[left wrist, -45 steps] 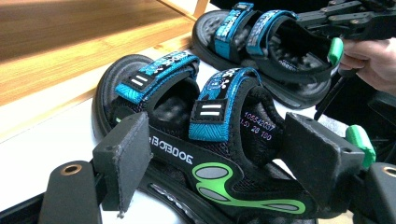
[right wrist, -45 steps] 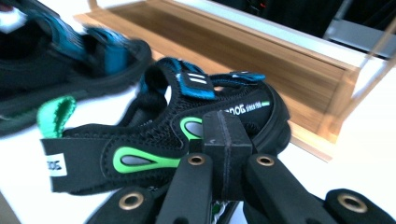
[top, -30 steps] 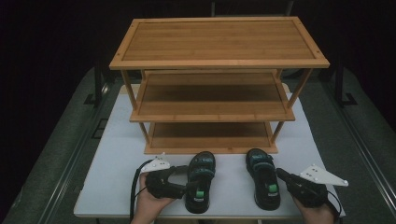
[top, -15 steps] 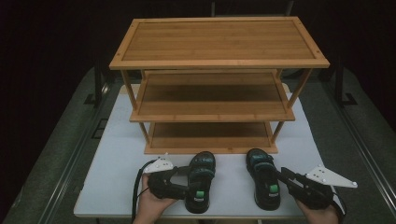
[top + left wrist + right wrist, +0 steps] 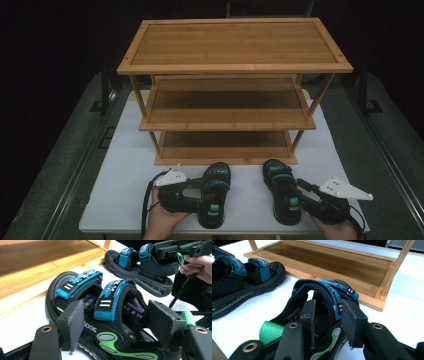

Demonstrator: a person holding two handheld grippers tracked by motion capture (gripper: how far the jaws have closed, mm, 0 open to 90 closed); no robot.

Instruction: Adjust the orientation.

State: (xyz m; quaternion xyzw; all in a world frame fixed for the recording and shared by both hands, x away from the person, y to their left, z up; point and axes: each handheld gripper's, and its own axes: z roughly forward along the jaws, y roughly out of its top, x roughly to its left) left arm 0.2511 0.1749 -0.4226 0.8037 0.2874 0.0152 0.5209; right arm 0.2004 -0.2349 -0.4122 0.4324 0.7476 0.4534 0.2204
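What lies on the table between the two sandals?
Nothing: in the high view, bare white table separates the left sandal from the right sandal.

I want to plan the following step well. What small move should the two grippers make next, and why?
Probably close both grippers fully. The left gripper's jaws straddle the left sandal with gaps, just closing; the right gripper's jaws, just opening, stand around the right sandal's side wall. Both sandals lie on the table before the empty rack.

Fingers (image 5: pixel 309 315) astride sandal (image 5: pixel 322 305) side wall
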